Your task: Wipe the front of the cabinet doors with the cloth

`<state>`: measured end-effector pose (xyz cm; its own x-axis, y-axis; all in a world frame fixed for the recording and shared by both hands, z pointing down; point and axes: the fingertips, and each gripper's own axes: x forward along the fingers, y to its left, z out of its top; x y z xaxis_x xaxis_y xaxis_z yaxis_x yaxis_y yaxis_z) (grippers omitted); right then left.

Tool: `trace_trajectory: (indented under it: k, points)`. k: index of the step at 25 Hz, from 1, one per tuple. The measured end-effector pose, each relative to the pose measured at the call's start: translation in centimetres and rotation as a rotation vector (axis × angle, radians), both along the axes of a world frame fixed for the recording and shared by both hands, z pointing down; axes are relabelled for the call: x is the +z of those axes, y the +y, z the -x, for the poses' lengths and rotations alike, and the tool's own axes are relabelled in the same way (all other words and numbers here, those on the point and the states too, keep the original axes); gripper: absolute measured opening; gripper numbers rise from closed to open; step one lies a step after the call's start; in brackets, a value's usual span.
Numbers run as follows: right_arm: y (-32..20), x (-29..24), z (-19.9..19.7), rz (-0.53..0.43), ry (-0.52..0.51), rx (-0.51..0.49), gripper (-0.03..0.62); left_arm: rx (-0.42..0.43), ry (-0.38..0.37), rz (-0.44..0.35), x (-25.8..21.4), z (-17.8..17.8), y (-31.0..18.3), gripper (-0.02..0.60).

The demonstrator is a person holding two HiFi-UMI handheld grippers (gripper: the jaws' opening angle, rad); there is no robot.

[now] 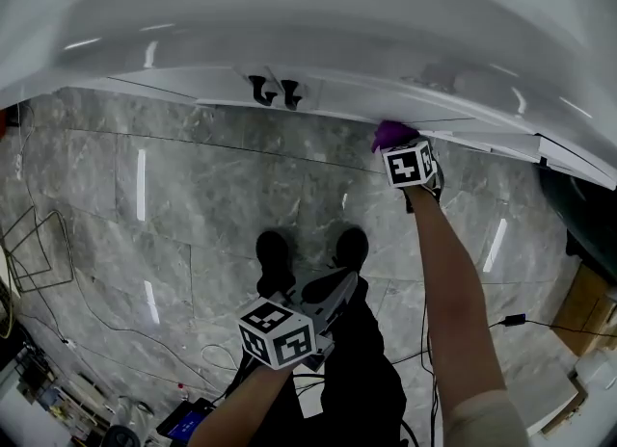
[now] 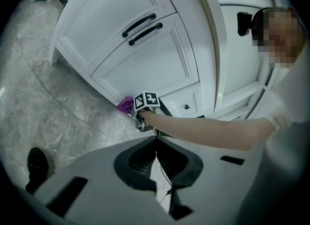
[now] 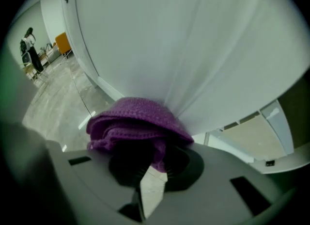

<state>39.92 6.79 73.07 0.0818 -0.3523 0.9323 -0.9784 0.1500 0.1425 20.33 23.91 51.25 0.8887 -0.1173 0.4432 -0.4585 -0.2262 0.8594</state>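
The right tongs (image 3: pixel 147 163) clench the purple cloth (image 3: pixel 133 120) low on the cabinet door (image 3: pixel 169 40), the left tongs (image 2: pixel 156 151) sit pinched empty; flat, overlapping strokes should serve best.

No words, numbers or brand names can be read anywhere. The only marks are black-and-white square patterns on the marker cube (image 1: pixel 410 164) of the right gripper (image 3: pixel 147 166), close up against the white cabinet doors (image 2: pixel 145 49). The same kind of pattern is on the marker cube (image 1: pixel 278 332) of the left gripper (image 2: pixel 156 153), well back from the doors, and these are shapes, not letters.
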Motion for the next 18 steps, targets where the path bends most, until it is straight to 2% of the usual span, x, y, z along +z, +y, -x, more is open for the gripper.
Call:
trace_trajectory:
  k: [3,5,8,12,15,18]
  points:
    - [-0.1,-1.9,1.1,-0.012,-0.03,0.002,0.051,-0.005,-0.018,-0.014,0.0,0.8,-0.8,0.02]
    - [0.8,-4.7,1.9,-0.068,-0.068,0.03,0.049,-0.03,-0.002,-0.01,-1.0,1.1,-1.6,0.02]
    - [2.9,-10.5,3.3,-0.183,-0.154,0.108,0.049,-0.068,0.037,-0.006,-3.1,1.4,-3.0,0.02]
    - [4.6,-20.2,5.6,-0.326,-0.242,0.135,0.048,-0.087,0.063,-0.014,-6.0,1.7,-4.1,0.02]
    - [3.8,-28.6,7.7,-0.461,-0.248,0.101,0.048,-0.081,0.079,-0.029,-8.0,1.9,-4.6,0.02]
    - [1.5,-35.3,8.9,-0.6,-0.208,0.067,0.048,-0.076,0.089,-0.042,-9.4,2.6,-4.9,0.02]
